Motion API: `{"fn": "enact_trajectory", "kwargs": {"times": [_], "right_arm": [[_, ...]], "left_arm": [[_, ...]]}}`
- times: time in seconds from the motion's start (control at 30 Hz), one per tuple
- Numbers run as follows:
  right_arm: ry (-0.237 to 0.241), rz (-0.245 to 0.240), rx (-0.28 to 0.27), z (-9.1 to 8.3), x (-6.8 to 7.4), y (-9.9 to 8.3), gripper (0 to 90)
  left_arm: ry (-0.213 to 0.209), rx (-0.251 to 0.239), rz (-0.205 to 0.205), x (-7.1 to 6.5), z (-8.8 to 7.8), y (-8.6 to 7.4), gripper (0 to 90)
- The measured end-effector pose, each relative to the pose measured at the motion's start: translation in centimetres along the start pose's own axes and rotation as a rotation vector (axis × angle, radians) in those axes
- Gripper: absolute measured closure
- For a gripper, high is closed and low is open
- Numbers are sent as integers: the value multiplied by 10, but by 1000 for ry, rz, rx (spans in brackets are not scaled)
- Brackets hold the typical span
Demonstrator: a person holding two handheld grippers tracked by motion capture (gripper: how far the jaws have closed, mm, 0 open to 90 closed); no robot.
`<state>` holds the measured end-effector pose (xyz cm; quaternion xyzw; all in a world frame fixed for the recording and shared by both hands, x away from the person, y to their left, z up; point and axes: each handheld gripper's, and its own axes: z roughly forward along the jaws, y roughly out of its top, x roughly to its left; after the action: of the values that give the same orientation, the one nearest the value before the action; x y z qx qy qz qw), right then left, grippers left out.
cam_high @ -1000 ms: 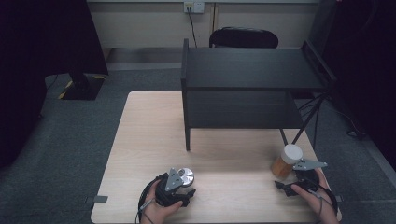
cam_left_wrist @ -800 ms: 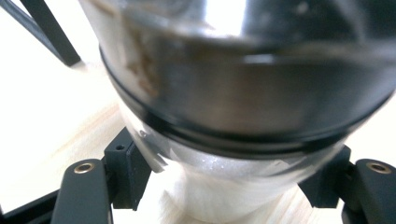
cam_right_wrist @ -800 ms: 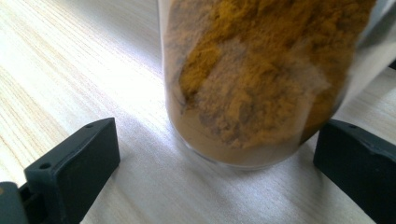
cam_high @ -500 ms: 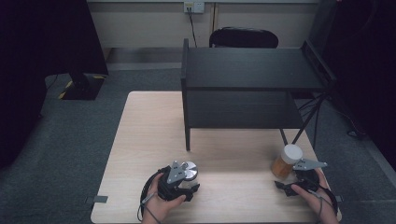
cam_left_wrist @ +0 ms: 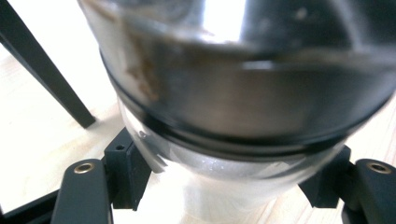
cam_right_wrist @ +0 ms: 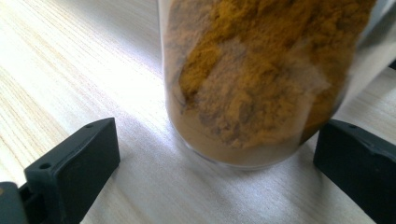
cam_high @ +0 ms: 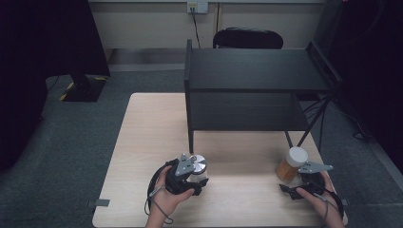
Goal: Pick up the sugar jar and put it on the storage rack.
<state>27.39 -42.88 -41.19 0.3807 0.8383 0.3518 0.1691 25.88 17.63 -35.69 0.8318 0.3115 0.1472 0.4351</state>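
Light wood table seen from above, w/ a black two-tier shelf at its far side. Near front edge, left hand-held gripper is clamped on a clear glass jar w/ silver metal lid; pads press both sides of the jar. At right, right hand-held gripper sits w/ jaws apart, not touching a white-lidded jar of orange-brown spice powder standing on the table between them.
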Motion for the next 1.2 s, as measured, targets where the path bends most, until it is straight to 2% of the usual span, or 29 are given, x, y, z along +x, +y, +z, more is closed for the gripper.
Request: {"fn": "enact_trajectory", "kwargs": {"times": [0.4,0.6,1.2], "right_arm": [[0,0,0,0,0,0,0],[0,0,0,0,0,0,0],[0,0,0,0,0,0,0]], "left_arm": [[-31,-7,27,3,8,33,307],[-44,-6,21,6,11,48,306],[-34,-13,30,10,17,91,307]]}}
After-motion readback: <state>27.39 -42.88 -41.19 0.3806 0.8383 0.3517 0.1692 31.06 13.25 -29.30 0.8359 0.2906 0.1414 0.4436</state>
